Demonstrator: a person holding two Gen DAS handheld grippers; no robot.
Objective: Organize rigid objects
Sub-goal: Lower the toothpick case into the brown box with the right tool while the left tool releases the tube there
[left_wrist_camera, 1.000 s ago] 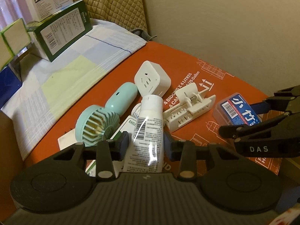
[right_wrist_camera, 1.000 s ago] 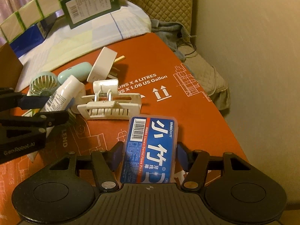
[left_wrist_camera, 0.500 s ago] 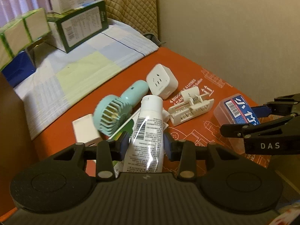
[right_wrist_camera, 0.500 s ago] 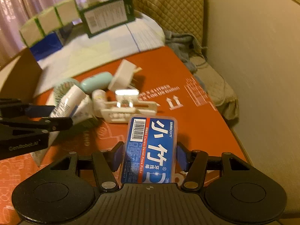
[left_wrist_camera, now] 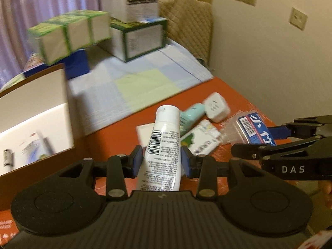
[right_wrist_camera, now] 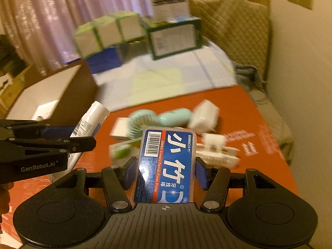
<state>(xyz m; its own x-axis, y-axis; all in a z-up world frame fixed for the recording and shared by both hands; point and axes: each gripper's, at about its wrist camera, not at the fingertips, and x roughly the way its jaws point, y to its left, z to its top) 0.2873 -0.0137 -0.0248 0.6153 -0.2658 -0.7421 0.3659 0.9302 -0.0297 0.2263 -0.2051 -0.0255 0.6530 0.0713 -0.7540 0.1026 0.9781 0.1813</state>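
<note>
- Two items are held at once: a white tube (left_wrist_camera: pixel 164 143) is clamped between the blue pads of the left tongs (left_wrist_camera: pixel 161 160), cap pointing away; a blue dental floss pick box (right_wrist_camera: pixel 168 166) is gripped flat in the right tongs (right_wrist_camera: pixel 166 172).
- Both items are held clear above the orange cardboard sheet (left_wrist_camera: pixel 116 132); the white-lined open box (left_wrist_camera: pixel 35 112) sits to the left, likely the drop spot.
- Step in hand, judged: carry to that box. Grips should be kept firm, the tube kept from swinging, and the two tongs kept apart so they do not knock on the way over the wall.
- Left on the sheet: mint fan (right_wrist_camera: pixel 143 122), white plug adapter (right_wrist_camera: pixel 204 114), white clip (right_wrist_camera: pixel 217 153), green-white pack (left_wrist_camera: pixel 200 140).
- Versus a second ago: both tongs have been raised and swung left; the open box was not in view then; grips are unchanged; the view is now motion-blurred.
</note>
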